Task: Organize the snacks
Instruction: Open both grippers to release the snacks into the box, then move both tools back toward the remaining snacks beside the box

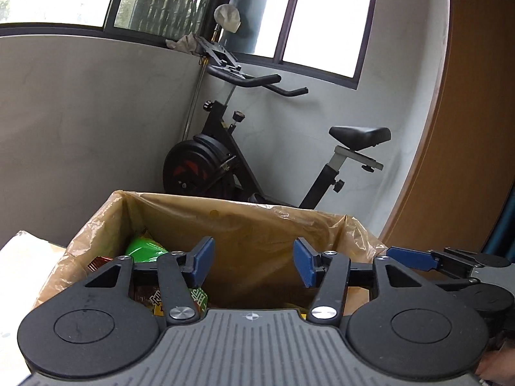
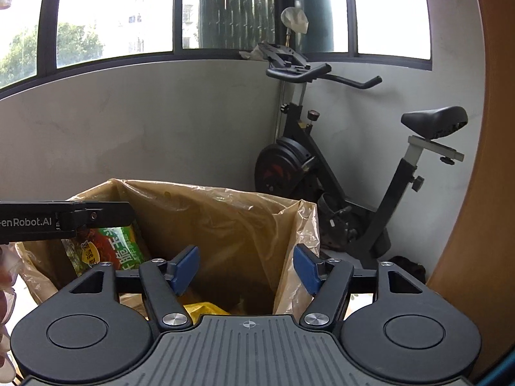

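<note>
A cardboard box lined with a tan plastic bag (image 1: 244, 225) stands in front of both grippers; it also shows in the right wrist view (image 2: 225, 222). Snack packs lie inside it: a green pack (image 1: 145, 249), a red-brown pack (image 1: 149, 299), a green and red pack (image 2: 106, 251) and a yellow pack (image 2: 206, 308). My left gripper (image 1: 254, 265) is open and empty above the box. My right gripper (image 2: 246, 270) is open and empty above the box's right part. The right gripper's side (image 1: 444, 260) shows at the right of the left wrist view.
A black exercise bike (image 1: 231, 160) stands behind the box by the grey wall under the windows; it also shows in the right wrist view (image 2: 338, 173). A brown wooden panel (image 1: 466, 128) rises at the right. A white surface (image 1: 19, 263) lies left of the box.
</note>
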`<act>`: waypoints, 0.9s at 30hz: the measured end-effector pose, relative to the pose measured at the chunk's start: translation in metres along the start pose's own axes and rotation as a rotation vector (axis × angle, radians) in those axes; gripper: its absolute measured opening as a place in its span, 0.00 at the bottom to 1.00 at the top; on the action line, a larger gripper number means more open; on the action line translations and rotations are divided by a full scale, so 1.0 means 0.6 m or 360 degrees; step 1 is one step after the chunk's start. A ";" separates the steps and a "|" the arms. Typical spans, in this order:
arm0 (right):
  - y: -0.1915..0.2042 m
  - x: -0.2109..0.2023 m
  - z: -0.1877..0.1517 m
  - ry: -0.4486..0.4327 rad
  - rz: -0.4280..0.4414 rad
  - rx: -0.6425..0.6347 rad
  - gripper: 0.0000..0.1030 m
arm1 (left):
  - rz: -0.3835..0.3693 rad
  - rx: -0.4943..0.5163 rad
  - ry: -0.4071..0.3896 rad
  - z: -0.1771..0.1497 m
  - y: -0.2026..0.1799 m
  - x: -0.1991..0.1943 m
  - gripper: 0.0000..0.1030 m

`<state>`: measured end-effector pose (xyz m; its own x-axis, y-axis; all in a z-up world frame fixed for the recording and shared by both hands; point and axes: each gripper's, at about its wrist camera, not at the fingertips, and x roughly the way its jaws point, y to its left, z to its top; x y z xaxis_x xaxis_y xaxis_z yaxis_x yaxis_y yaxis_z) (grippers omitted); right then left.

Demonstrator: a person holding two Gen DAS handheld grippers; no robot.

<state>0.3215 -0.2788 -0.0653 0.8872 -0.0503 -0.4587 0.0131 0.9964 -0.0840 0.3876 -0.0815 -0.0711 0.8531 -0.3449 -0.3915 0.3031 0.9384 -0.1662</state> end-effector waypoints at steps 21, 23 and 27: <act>0.024 -0.163 -0.063 -0.0107 0.0067 -0.0021 0.60 | 0.0125 0.0173 -0.0005 -0.028 0.082 -0.205 0.55; 0.030 -0.171 -0.077 -0.0101 0.0085 -0.0029 0.60 | 0.0152 0.0173 0.0011 -0.042 0.095 -0.216 0.55; 0.038 -0.173 -0.102 -0.0057 0.0101 -0.0043 0.60 | 0.0208 0.0165 0.0022 -0.068 0.115 -0.230 0.55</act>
<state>0.2013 -0.2549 -0.0737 0.9018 0.0159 -0.4318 -0.0559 0.9952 -0.0801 0.2737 0.0298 -0.0652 0.8824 -0.2191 -0.4164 0.2326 0.9724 -0.0188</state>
